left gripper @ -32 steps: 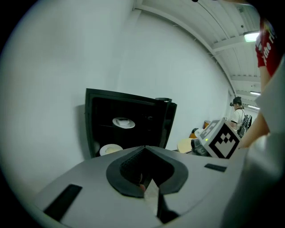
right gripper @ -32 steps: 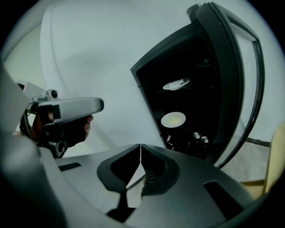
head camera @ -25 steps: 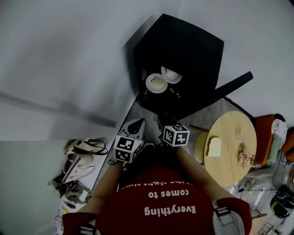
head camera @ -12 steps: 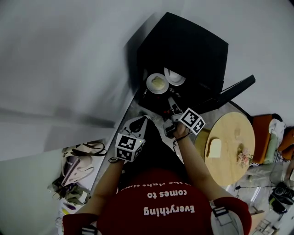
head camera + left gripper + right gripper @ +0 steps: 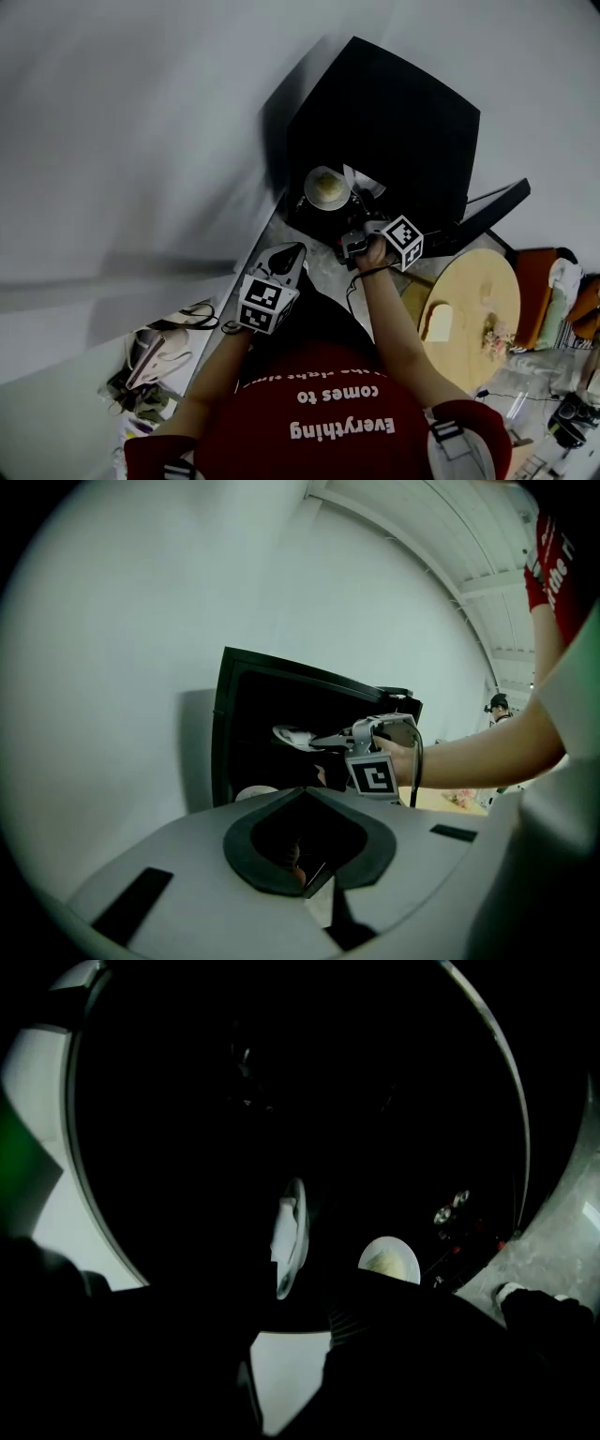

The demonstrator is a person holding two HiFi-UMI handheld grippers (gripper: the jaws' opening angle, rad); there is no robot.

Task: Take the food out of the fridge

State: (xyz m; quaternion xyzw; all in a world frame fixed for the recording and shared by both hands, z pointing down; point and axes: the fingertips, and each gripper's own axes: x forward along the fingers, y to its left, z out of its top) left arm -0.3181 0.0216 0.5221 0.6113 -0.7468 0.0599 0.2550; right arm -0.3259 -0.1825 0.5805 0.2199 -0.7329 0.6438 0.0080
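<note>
White plate [image 5: 292,735] lay just ahead of the empty right tongs [image 5: 320,758], jaws newly parted; the closed left tongs [image 5: 289,255] sat farther back.

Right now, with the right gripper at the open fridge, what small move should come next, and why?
Probably ease the right gripper forward until the rim of the plate sits between the jaws, then close. Its jaws have just been opening, nothing seems between them yet, and that plate lies edge-on straight ahead in the fridge.

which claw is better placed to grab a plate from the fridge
Right. The right claw is at the open fridge, jaws just opened, nothing between them, plate straight ahead. The left claw hangs back.
</note>
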